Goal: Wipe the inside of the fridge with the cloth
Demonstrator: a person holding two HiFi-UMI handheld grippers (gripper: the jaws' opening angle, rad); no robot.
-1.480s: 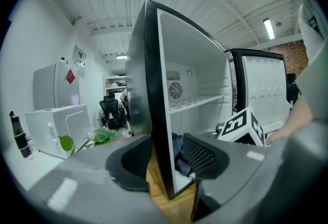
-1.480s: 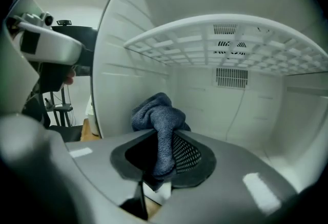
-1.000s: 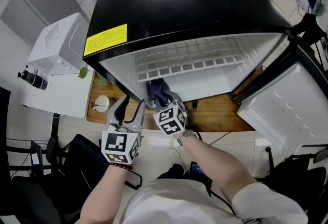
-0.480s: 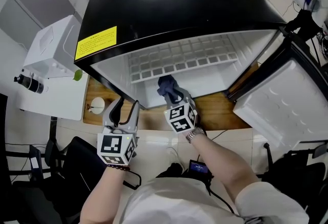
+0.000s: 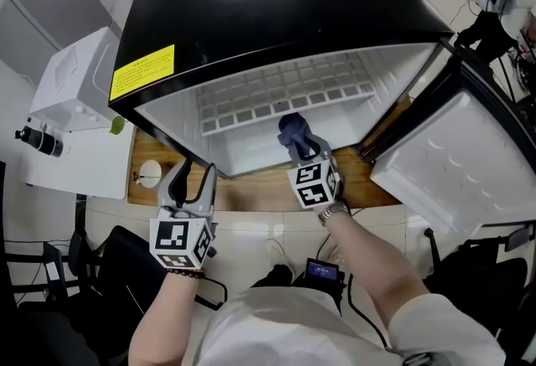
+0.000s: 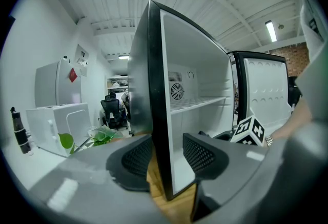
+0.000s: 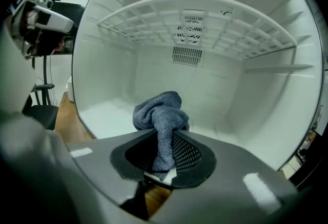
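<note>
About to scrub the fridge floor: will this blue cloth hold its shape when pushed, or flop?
Probably floppy: the cloth bunches and droops beyond the right gripper, whose jaws pinch only one fold. Its ribbed weave likely drags rather than slides on the fridge floor.

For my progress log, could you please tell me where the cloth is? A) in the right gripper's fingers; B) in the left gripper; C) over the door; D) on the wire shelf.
A: the right gripper view shows the cloth pinched in the right gripper.
</note>
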